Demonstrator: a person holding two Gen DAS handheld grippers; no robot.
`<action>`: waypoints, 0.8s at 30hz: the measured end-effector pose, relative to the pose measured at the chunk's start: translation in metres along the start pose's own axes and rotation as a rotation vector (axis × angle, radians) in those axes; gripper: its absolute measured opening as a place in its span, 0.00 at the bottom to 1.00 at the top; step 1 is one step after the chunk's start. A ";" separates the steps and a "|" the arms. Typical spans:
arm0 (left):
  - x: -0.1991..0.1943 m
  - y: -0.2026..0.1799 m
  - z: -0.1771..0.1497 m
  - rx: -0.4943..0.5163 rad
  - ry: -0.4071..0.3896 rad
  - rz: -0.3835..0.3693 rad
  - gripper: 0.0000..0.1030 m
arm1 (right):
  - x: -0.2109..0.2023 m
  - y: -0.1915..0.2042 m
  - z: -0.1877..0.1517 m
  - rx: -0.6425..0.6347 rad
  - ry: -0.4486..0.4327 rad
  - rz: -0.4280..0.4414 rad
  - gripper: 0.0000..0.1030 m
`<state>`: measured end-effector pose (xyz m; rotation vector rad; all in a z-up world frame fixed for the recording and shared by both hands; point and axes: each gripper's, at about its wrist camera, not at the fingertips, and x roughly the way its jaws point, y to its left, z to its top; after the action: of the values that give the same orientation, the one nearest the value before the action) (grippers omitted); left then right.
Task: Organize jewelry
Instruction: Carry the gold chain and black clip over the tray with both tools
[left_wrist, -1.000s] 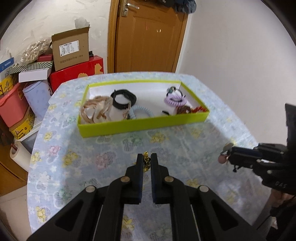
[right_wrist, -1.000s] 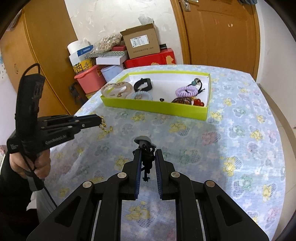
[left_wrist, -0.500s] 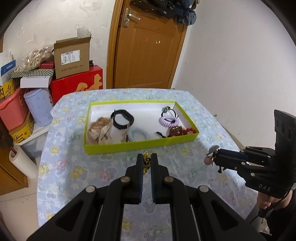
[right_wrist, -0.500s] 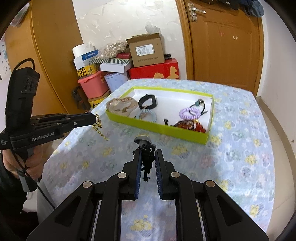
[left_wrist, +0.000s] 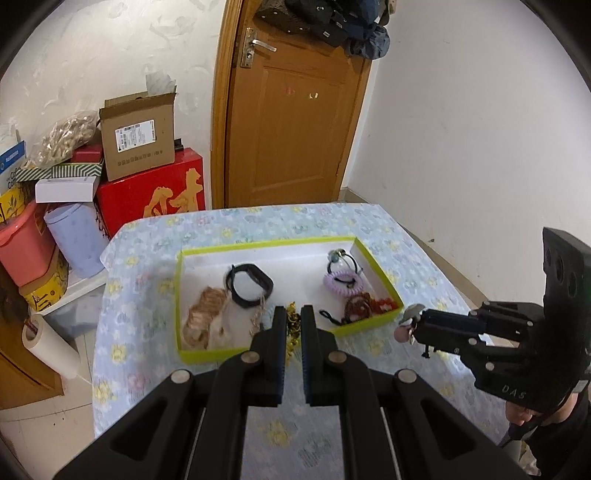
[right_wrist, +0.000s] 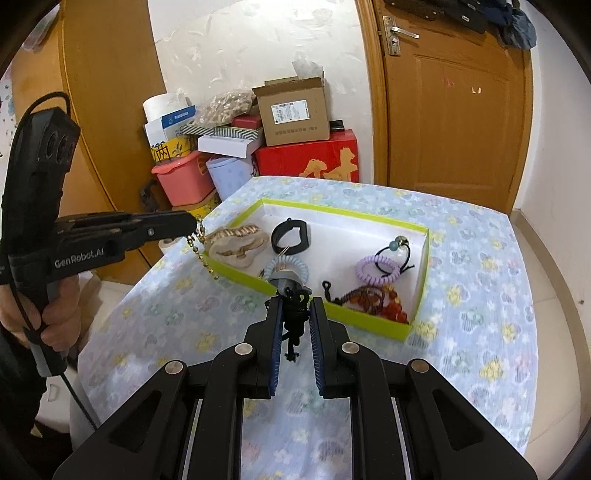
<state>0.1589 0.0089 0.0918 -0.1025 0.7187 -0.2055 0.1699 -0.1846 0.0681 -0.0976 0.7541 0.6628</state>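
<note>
Two handheld grippers hang above a surface (right_wrist: 480, 258) draped in a flower-print cloth, each carrying a piece of jewelry short of the lime-green tray (right_wrist: 369, 317). The left gripper (left_wrist: 294, 325), jaws nearly together, pinches a gold bead chain (right_wrist: 201, 247) that dangles just beside the tray's left wall in the right wrist view; a person's hand (right_wrist: 55, 314) grips its handle. The right gripper (right_wrist: 294, 310) is closed on a black corded ornament (right_wrist: 293, 310) with a grey cap (what kind of piece it is cannot be told), held over the tray's near wall. Inside the tray lie a black band (right_wrist: 290, 236) near the far wall, a pale blue coil tie (right_wrist: 288, 267) by the near wall, a lilac coil tie (right_wrist: 376, 271) toward the right, a tan beaded bundle (right_wrist: 240, 245) in the left corner and red beads (right_wrist: 393, 306) in the near right corner. Beyond the tray, a red gift box (right_wrist: 306, 160) and a cardboard carton (right_wrist: 291, 110) are stacked beside a wooden door (right_wrist: 450, 103).
</note>
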 end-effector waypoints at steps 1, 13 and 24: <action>0.003 0.002 0.004 -0.003 0.000 -0.001 0.07 | 0.003 -0.001 0.002 0.000 0.002 -0.002 0.14; 0.033 0.005 0.029 -0.004 0.014 -0.026 0.07 | 0.036 -0.036 0.021 0.042 0.025 -0.031 0.14; 0.091 -0.009 0.033 -0.002 0.083 -0.076 0.07 | 0.058 -0.071 0.031 0.086 0.045 -0.063 0.14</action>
<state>0.2461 -0.0197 0.0592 -0.1243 0.7986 -0.2830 0.2615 -0.2007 0.0417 -0.0575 0.8189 0.5693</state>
